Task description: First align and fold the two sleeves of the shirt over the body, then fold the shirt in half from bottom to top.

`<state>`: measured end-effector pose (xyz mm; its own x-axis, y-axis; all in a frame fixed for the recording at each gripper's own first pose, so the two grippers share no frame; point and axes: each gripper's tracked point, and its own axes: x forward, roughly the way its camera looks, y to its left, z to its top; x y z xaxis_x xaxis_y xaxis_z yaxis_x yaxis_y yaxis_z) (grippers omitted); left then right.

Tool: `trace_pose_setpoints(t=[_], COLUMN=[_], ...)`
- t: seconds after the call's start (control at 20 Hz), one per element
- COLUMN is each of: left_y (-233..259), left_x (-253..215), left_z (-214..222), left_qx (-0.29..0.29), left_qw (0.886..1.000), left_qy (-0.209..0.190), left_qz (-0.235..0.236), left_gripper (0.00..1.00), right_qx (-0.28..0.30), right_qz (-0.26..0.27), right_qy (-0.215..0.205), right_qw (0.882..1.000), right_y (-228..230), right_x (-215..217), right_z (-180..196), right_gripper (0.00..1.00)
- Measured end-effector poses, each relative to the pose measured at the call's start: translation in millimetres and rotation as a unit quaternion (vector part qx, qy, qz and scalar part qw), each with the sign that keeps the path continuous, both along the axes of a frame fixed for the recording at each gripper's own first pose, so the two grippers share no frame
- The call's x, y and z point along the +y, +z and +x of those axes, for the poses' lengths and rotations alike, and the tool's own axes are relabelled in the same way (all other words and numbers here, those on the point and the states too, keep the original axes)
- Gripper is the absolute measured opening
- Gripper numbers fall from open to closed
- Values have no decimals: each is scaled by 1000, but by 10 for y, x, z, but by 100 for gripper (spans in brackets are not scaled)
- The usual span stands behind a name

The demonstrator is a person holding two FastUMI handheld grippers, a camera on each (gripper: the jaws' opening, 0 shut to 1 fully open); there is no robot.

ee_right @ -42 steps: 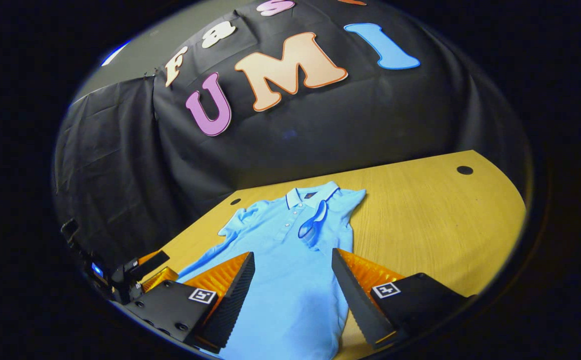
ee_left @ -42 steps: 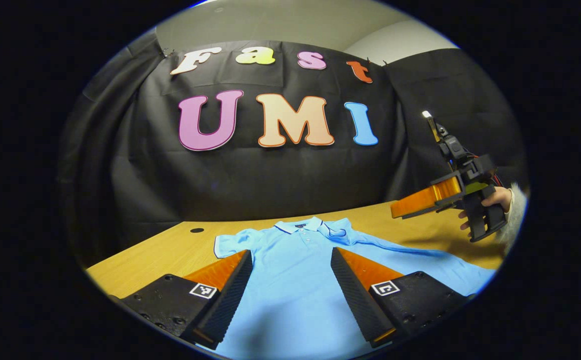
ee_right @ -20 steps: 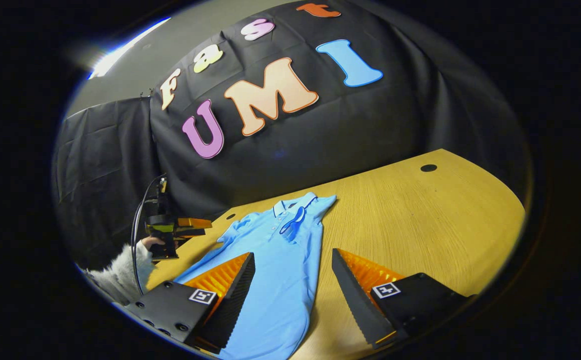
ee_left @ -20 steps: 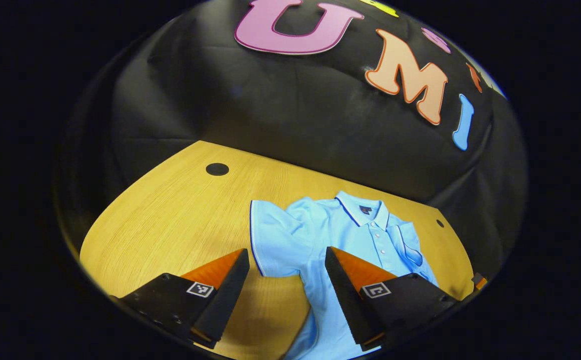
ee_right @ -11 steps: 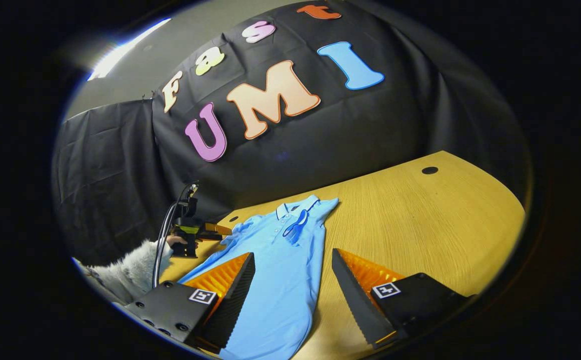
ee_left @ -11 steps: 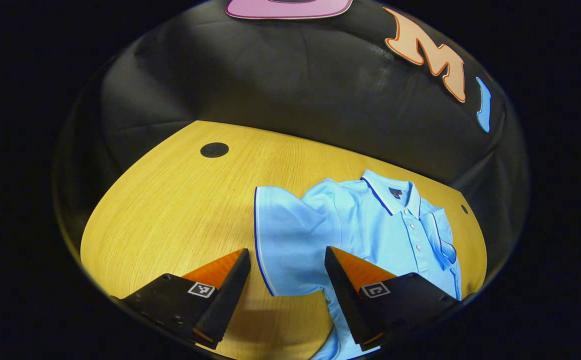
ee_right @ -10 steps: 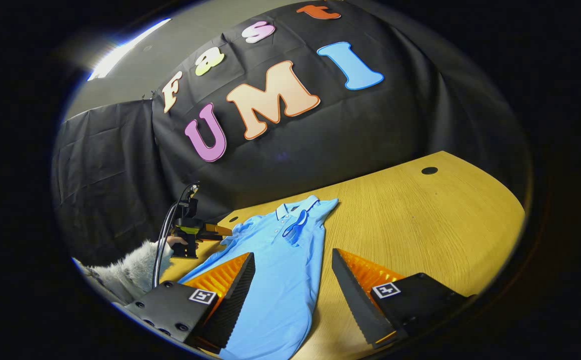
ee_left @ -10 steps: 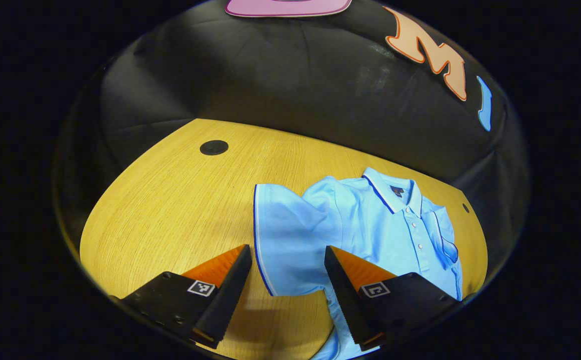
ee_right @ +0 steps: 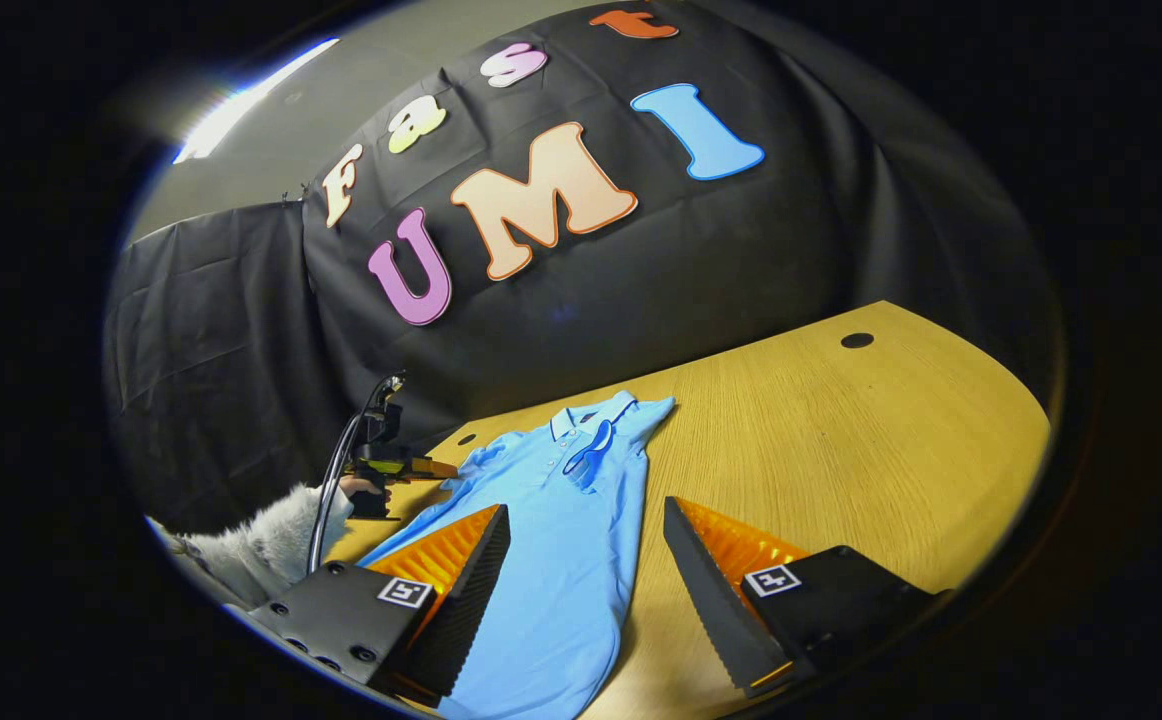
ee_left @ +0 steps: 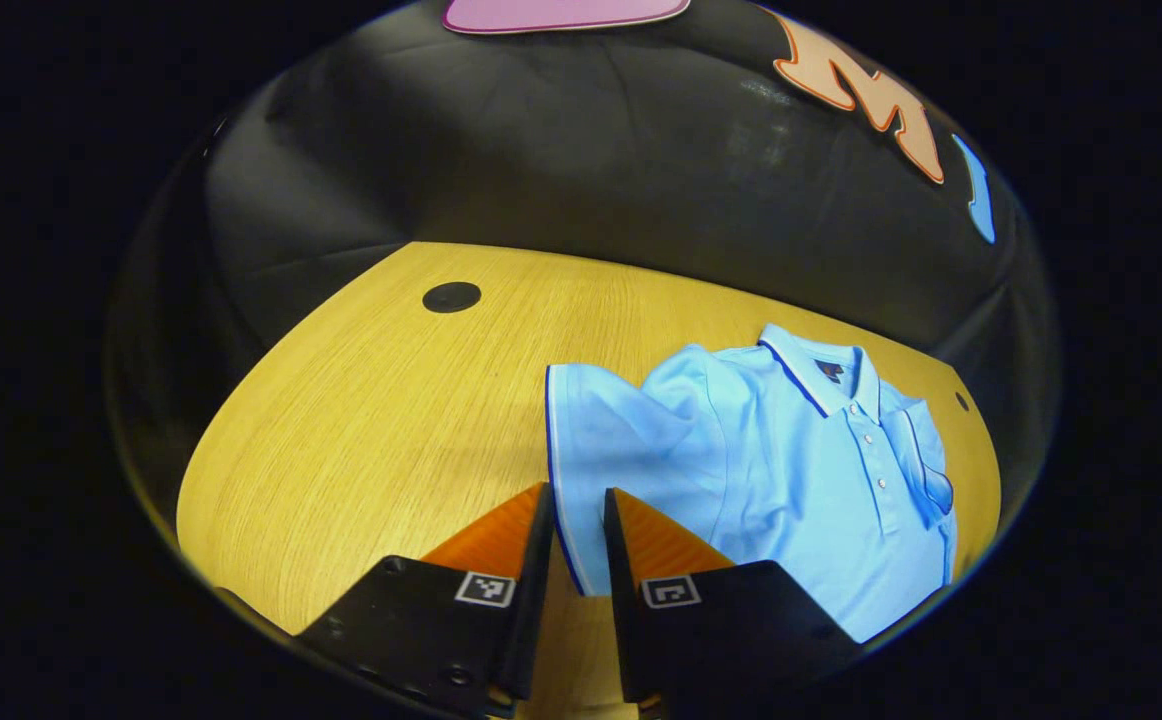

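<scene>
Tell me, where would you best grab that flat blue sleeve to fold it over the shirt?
Probably at the sleeve's outer hem, the dark-piped cuff edge, coming in low from the bare table side. That edge lies loose and flat on the wood, free of the shirt's body, so fingers can slip around it. The left gripper is nearly closed around that hem's near corner; the right gripper hangs open.

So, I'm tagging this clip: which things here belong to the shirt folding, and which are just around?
Part of the job:
light blue polo shirt
its unfolded sleeve
left gripper, closed on the sleeve's edge
right gripper, open above the shirt

Just there:
wooden table
round hole in the tabletop
</scene>
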<state>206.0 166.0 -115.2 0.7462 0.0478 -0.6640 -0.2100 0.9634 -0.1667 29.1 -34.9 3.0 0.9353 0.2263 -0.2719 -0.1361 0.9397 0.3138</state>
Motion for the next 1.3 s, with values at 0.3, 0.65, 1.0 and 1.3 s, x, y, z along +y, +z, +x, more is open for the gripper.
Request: trace_pose_setpoints(t=[0.3, 0.65, 1.0, 1.3], left_y=[47, 55, 49, 121], left_x=[-41, -54, -55, -75], left_z=[40, 19, 11, 27], left_qx=[-14, -16, -14, -29], left_qw=[1000, 1000, 1000, 999], left_qy=[-6, -8, -10, -6], left_qz=[-12, -19, -15, -27], left_gripper=[4, 0, 0, 0], right_qx=[-2, -4, -1, 0], right_qz=[0, 0, 0, 1], right_qy=[0, -4, -2, -5], right_qw=[1000, 1000, 1000, 1000], right_y=[24, 25, 15, -2], right_x=[5, -23, -8, -31], right_z=[-12, -18, -18, -3], right_gripper=[97, 97, 97, 97])
